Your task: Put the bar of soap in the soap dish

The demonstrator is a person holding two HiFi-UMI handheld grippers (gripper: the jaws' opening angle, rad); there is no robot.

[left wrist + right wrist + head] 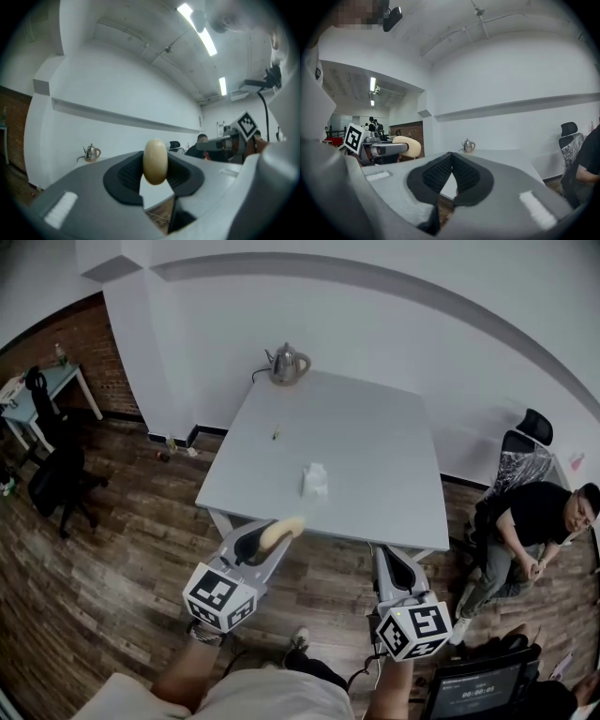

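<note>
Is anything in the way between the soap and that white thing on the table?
Nothing visible is. The left gripper holds the bar of soap just short of the table. Only bare top lies between it and the white thing, probably the soap dish. The kettle and a small item sit farther back.

White wall [375, 324] at 12 o'clock, brick [56, 343] at 10. Wood floor [122, 549]. Grey counter [375, 456] centre, kettle [288, 364] at its far edge. Desk [42, 388] and black chair [56, 479] at 9; seated person [530, 521] at 3. Strip lights [199, 30] overhead.
</note>
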